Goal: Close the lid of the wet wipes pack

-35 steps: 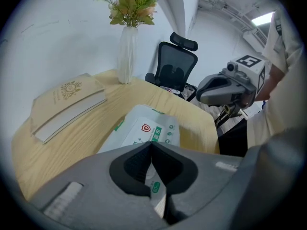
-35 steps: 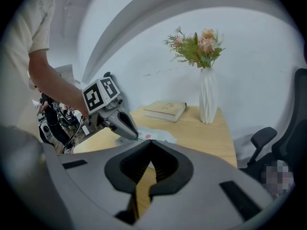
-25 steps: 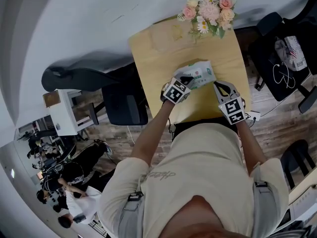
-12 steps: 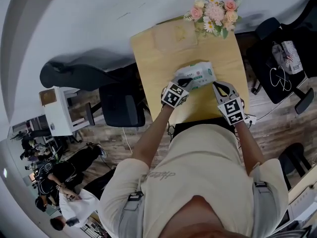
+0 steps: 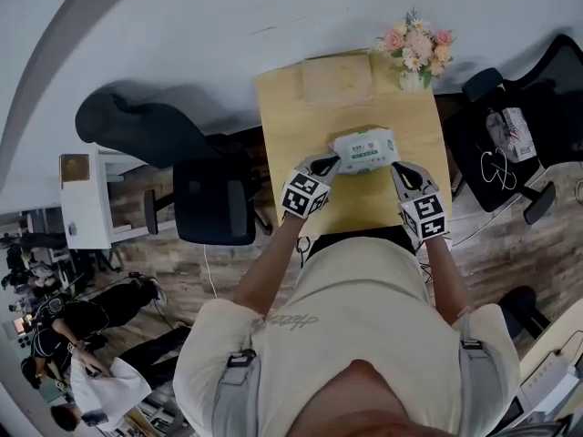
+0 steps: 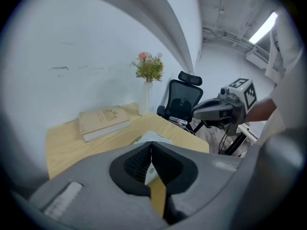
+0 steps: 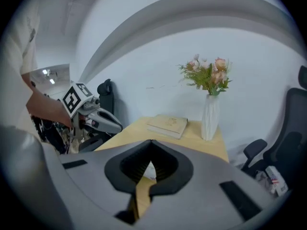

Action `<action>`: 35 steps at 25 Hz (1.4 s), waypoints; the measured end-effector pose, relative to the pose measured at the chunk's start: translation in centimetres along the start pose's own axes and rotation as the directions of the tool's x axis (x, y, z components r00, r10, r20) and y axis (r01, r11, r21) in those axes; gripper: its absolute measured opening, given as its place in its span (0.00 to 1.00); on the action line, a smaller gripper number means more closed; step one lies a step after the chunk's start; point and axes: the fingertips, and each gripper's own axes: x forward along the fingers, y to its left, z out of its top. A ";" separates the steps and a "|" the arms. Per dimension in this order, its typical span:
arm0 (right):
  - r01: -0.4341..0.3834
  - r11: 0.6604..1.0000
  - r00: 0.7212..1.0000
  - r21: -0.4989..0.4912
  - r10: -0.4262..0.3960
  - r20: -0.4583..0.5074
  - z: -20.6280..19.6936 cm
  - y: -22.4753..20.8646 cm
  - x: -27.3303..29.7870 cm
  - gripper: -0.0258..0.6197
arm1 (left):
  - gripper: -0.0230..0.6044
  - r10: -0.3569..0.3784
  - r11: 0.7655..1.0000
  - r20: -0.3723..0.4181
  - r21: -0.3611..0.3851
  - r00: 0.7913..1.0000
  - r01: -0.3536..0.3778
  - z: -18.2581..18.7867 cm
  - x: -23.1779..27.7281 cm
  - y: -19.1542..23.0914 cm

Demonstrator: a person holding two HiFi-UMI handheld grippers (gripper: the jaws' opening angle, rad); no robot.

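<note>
Two closed, empty tools flank the crosswise wipes pack (image 5: 364, 149): left gripper (image 5: 323, 165), right gripper (image 5: 402, 173), both just nearside.

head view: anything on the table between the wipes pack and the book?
Nothing. In the head view the stretch of table between the wet wipes pack and the book is bare wood.

left claw (image 5: 325, 165) was shut tight, nothing pinched | right claw (image 5: 402, 172) same deal, jaws together, empty | left forearm (image 5: 269, 259) and right forearm (image 5: 441, 271) both stretched forward, claws tilted down, well apart, tips leaning slightly inward
</note>
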 end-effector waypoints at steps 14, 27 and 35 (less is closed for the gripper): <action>0.043 0.999 0.989 0.033 -0.047 0.140 8.2 3.5 -4.5 0.04 | 0.06 0.048 0.999 0.302 -0.004 0.952 -0.049 6.1 -9.6 -2.5; -0.002 0.993 0.971 -0.119 0.031 0.236 12.8 5.1 -7.9 0.04 | 0.06 0.176 0.977 0.486 0.018 0.856 -0.211 13.0 -16.5 -3.2; -0.017 0.982 0.957 -0.190 0.071 0.280 15.7 3.6 -10.1 0.04 | 0.06 0.245 0.952 0.558 0.015 0.793 -0.305 17.6 -18.8 -3.2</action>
